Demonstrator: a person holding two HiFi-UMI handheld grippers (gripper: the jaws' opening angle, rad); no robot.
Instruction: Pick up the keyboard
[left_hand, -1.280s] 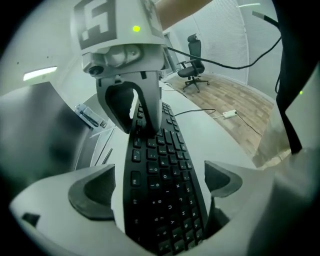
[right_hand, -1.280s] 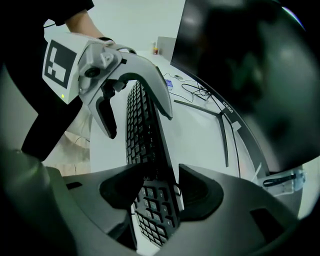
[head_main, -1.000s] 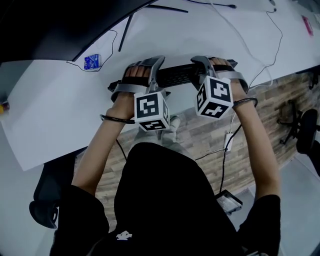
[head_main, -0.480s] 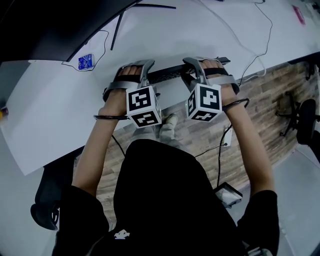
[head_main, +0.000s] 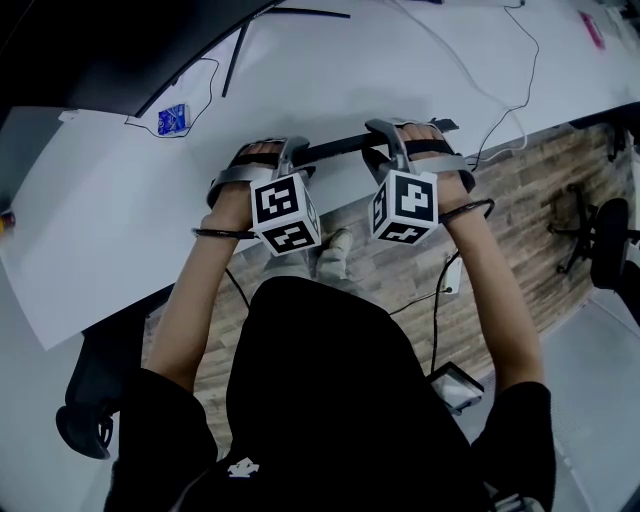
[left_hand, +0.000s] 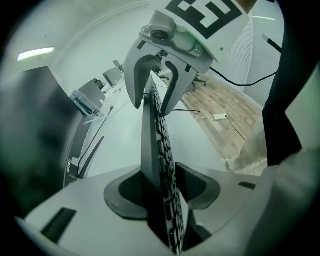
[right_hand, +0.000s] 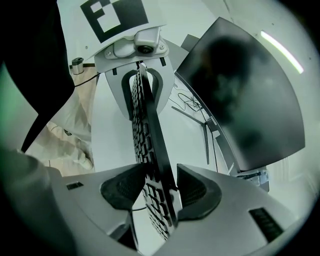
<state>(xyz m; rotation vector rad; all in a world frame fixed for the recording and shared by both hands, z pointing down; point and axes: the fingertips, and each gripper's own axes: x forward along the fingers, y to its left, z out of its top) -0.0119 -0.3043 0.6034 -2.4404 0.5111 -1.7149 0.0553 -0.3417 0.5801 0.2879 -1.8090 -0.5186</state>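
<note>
1. Compared with a second ago, both hands have drawn back toward the person. The slim black keyboard (head_main: 335, 150) lay flat then with its keys showing. It now reads as a thin dark bar, turned up on its long edge over the near edge of the white table (head_main: 420, 70).
2. The left gripper (left_hand: 162, 187) has just been closing its jaws sharply. Its two dark pads now press on one end of the keyboard, one on the smooth back and one on the keys.
3. The right gripper (right_hand: 162, 192) has also just been closing, by a little. It clamps the other end in the same way, with the key side facing the person's pale trousers.
4. We judge the grasp done at both ends and the lift begun. What remains is to carry the keyboard clearly up and away from the table.
5. No view shows the keyboard's lower edge, so we cannot tell whether it has fully left the table.
6. In the head view, the hands and the black-and-white marker cubes cover both sets of jaws, and the person's dark top fills the lower half.
7. The large dark curved monitor (right_hand: 250, 90) is cut off at the frame edge, and thin cables trail across the table behind it.
</note>
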